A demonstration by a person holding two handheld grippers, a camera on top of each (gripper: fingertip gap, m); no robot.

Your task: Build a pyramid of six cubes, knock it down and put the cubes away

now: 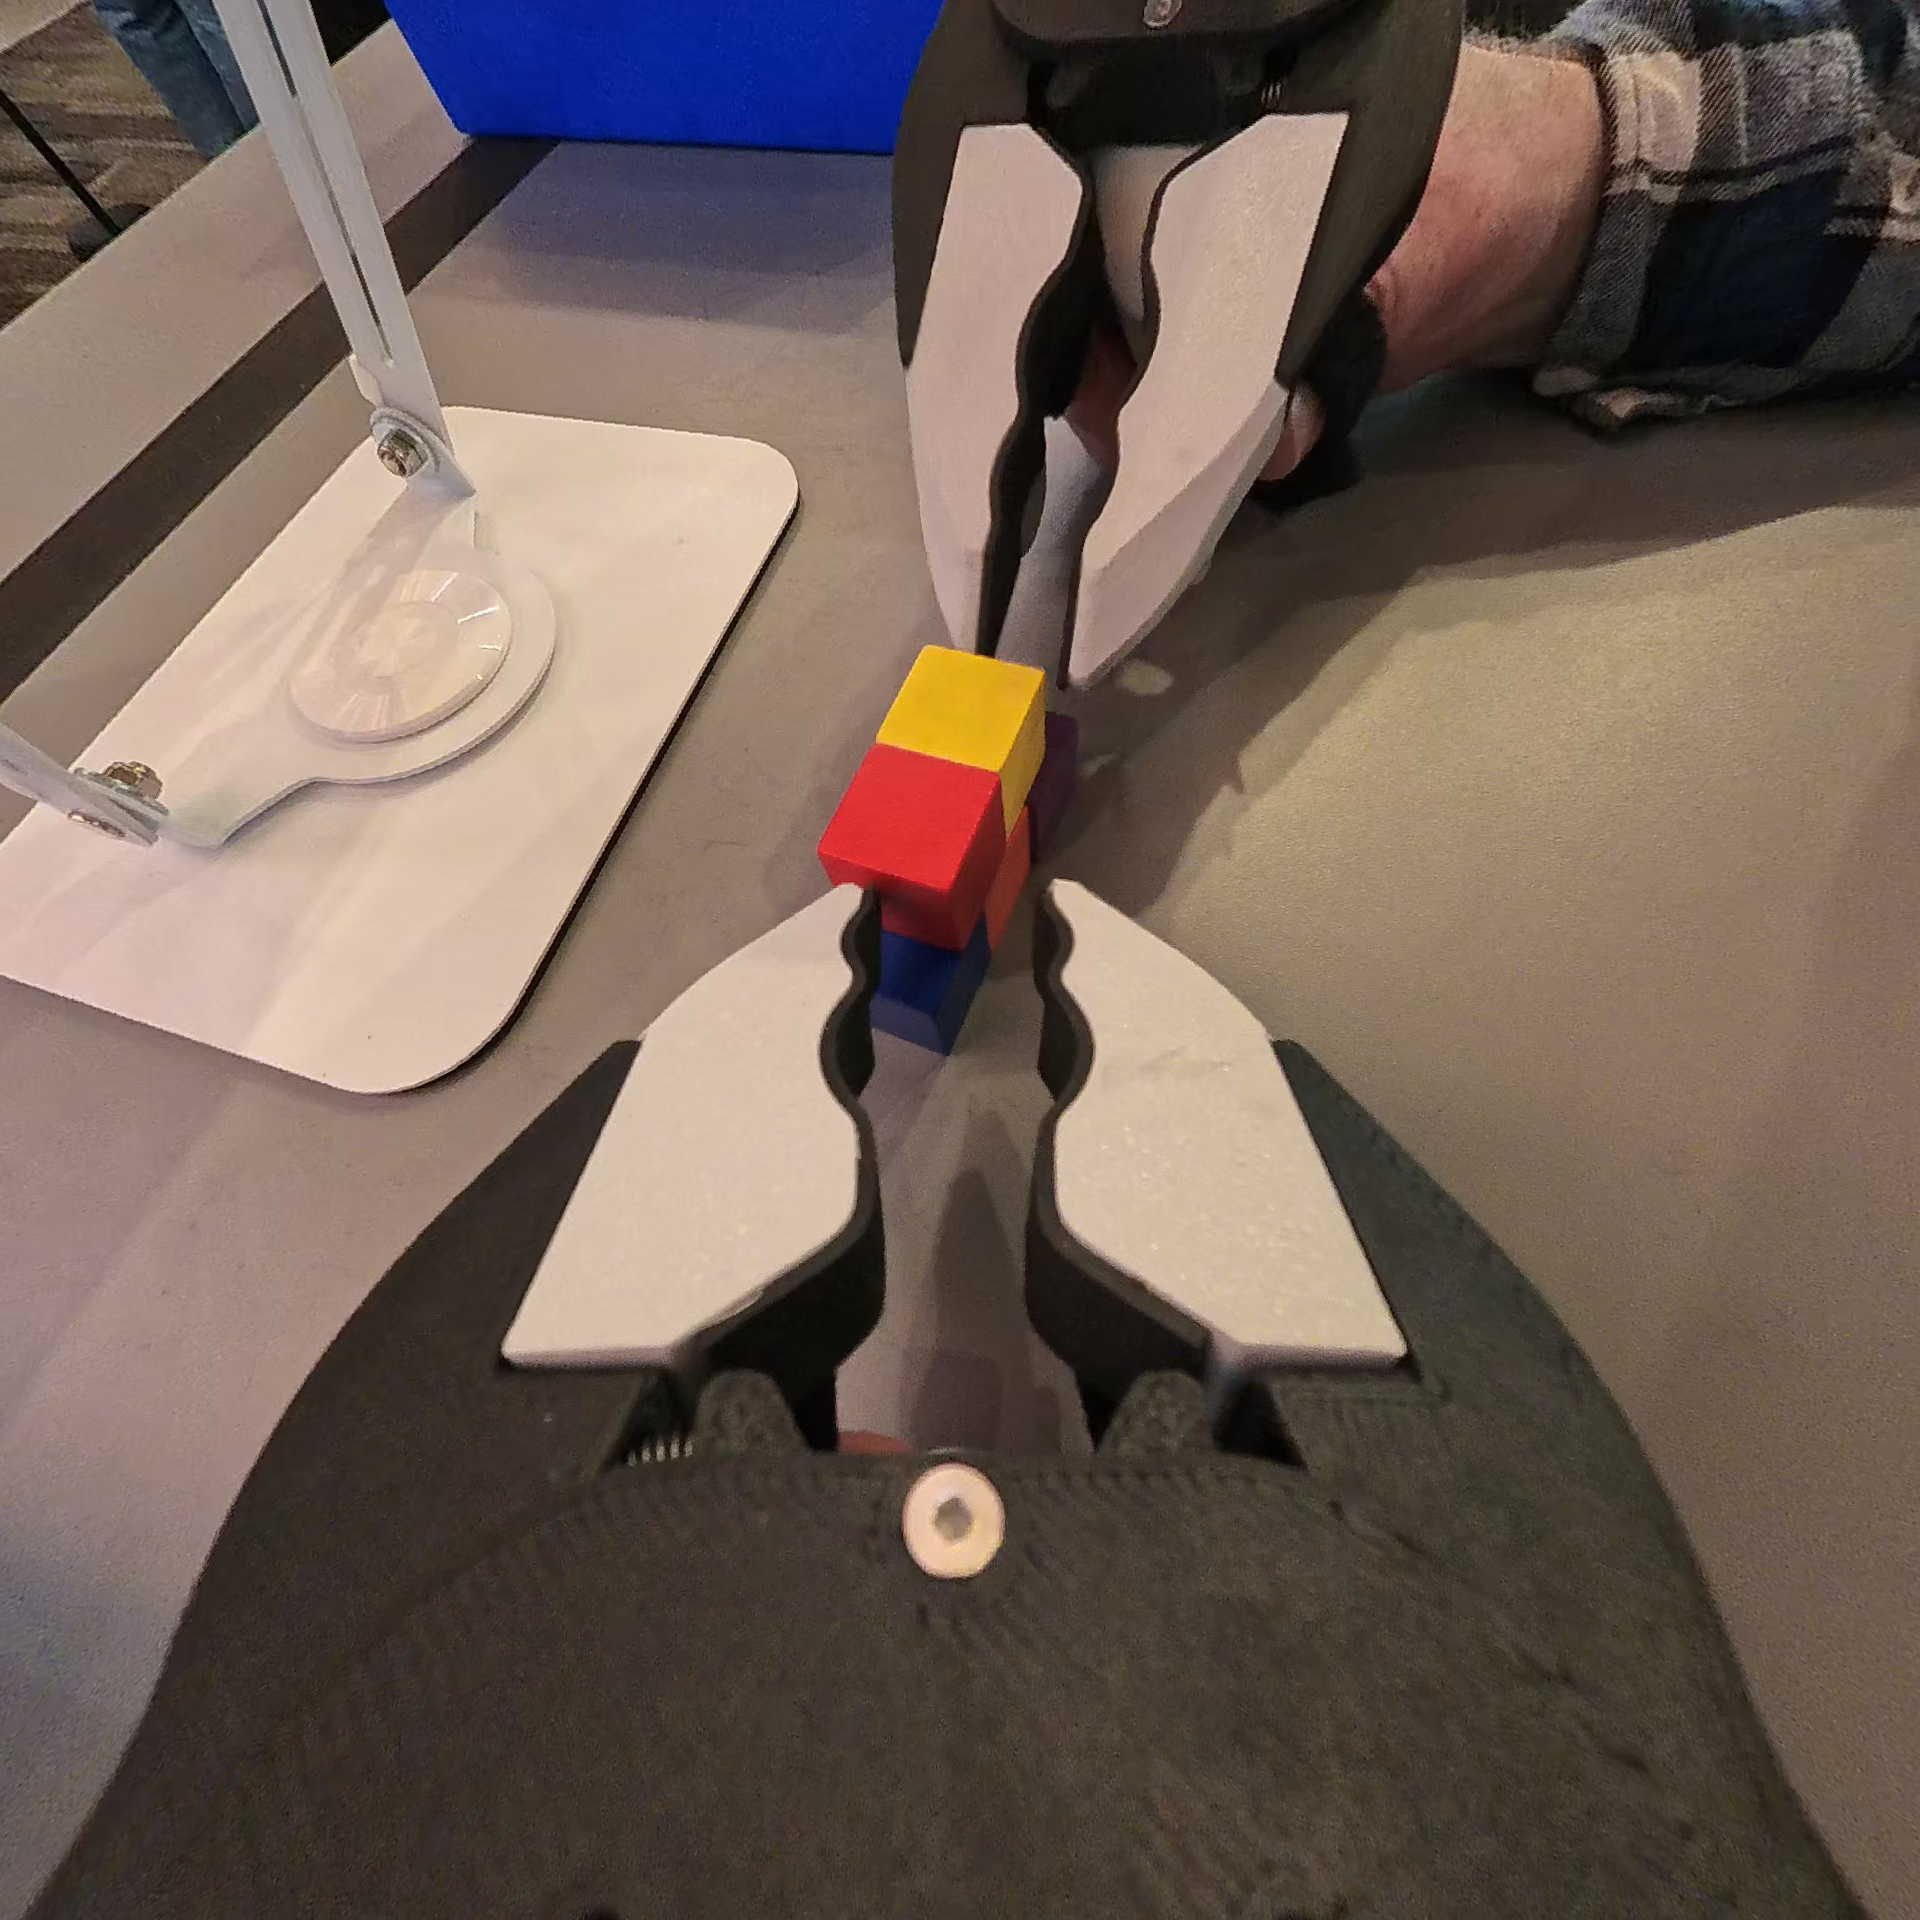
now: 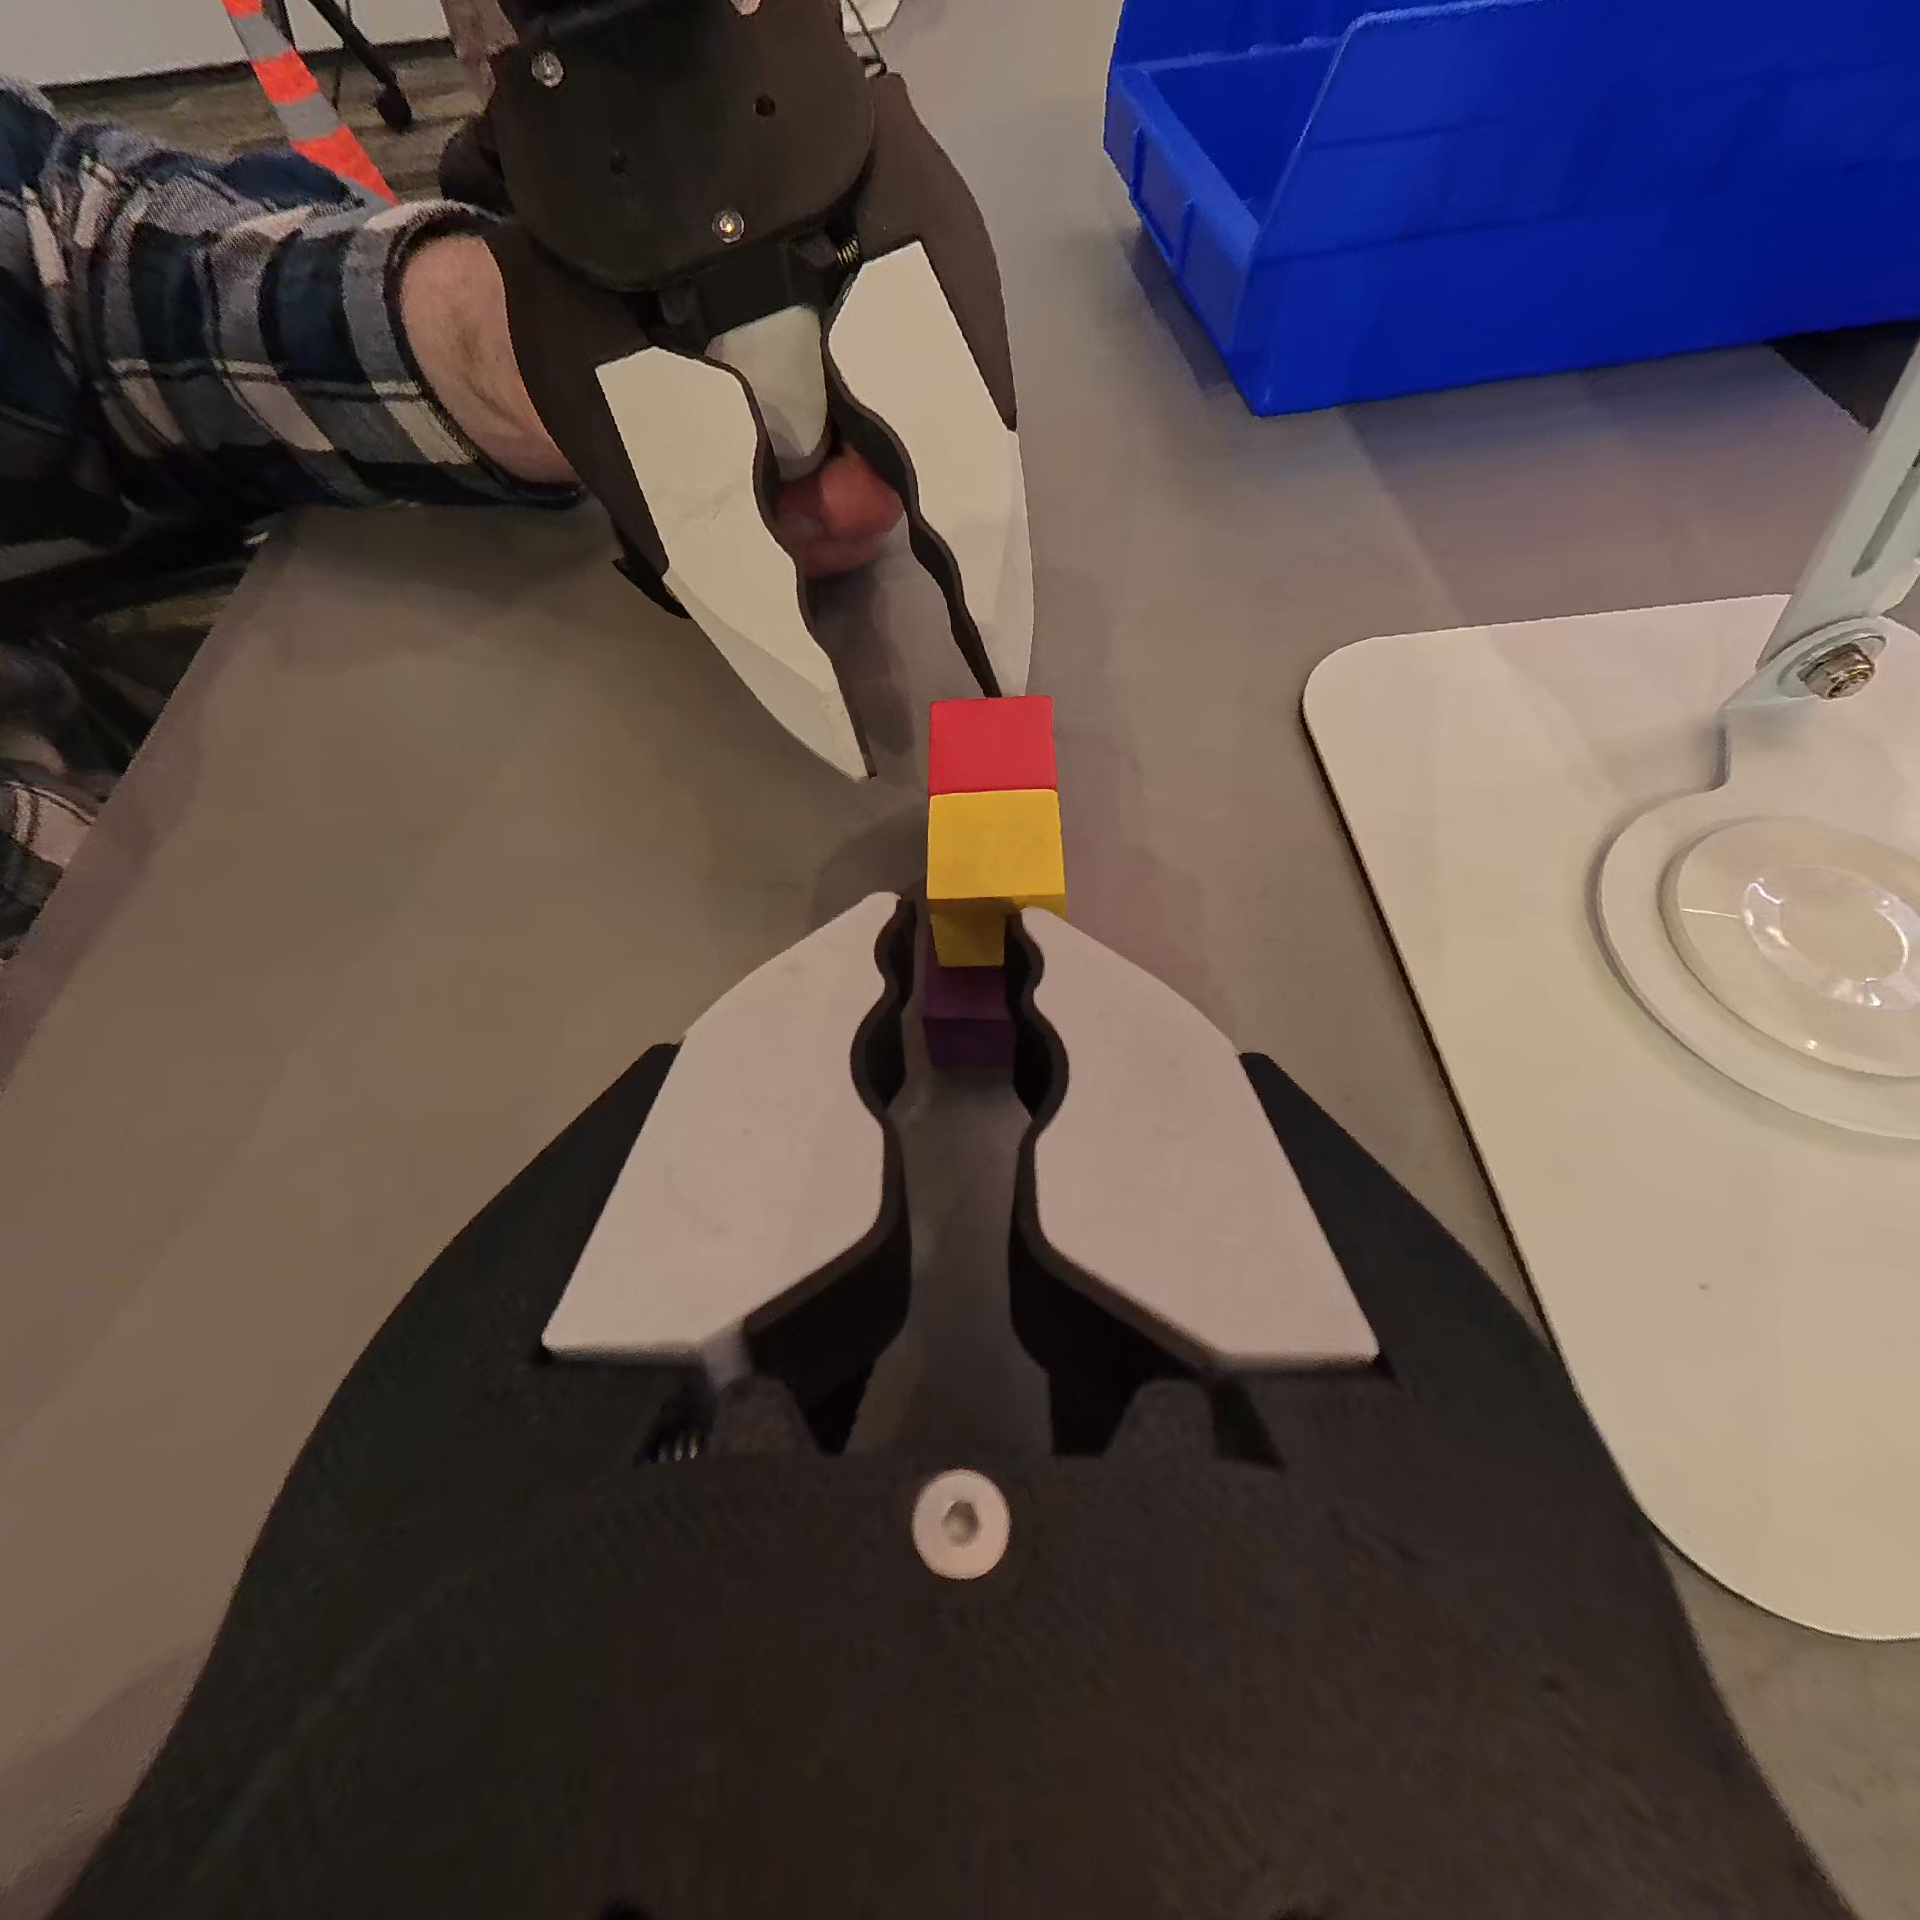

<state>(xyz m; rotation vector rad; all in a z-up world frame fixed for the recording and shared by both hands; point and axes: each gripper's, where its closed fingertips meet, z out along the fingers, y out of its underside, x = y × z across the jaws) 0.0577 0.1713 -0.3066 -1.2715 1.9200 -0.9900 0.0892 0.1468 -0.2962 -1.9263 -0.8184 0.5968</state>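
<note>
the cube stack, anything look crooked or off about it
Nothing is toppled or damaged. The red cube and yellow cube sit side by side on the lower row, but the red one overhangs the blue cube slightly.

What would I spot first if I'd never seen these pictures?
Bright cubes piled in the middle of the grey table: a yellow cube and a red cube side by side on top. Two black-and-white grippers point at the pile from opposite ends, the left gripper and the right gripper. A big blue bin sits farther back.
</note>
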